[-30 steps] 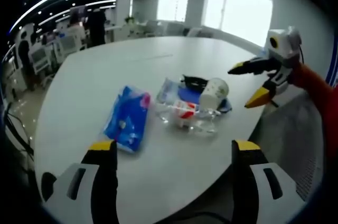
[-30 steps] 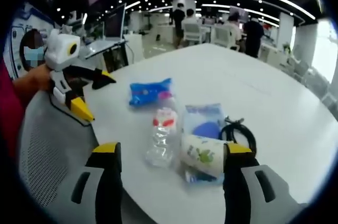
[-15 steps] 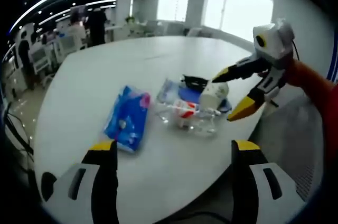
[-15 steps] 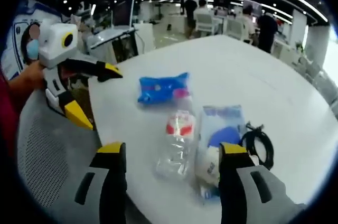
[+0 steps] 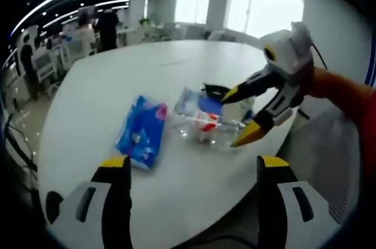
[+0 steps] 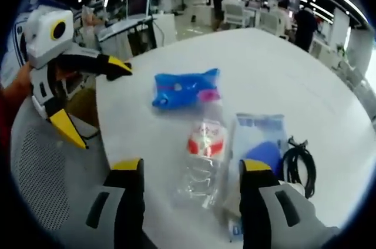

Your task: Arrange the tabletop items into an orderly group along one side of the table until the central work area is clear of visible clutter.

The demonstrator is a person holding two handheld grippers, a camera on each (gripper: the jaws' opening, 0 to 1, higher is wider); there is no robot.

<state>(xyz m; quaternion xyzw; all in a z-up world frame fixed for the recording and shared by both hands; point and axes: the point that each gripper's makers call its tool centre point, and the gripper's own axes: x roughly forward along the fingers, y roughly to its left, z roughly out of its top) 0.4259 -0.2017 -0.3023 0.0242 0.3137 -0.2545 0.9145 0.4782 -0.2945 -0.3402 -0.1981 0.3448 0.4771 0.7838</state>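
No lettering on the packets or bottle label is legible.

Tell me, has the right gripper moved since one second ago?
Yes. In the left gripper view, the right gripper has come in from beyond the table edge and now hangs open over the bottle and cup, which lie where they were.

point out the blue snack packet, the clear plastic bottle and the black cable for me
blue plastic snack packet (image 6: 185, 87), right gripper view, middle of the wrapper
crushed clear plastic bottle with red label (image 6: 202, 161), right gripper view, on its body
coiled black cable (image 6: 299, 164), right gripper view, on the loop
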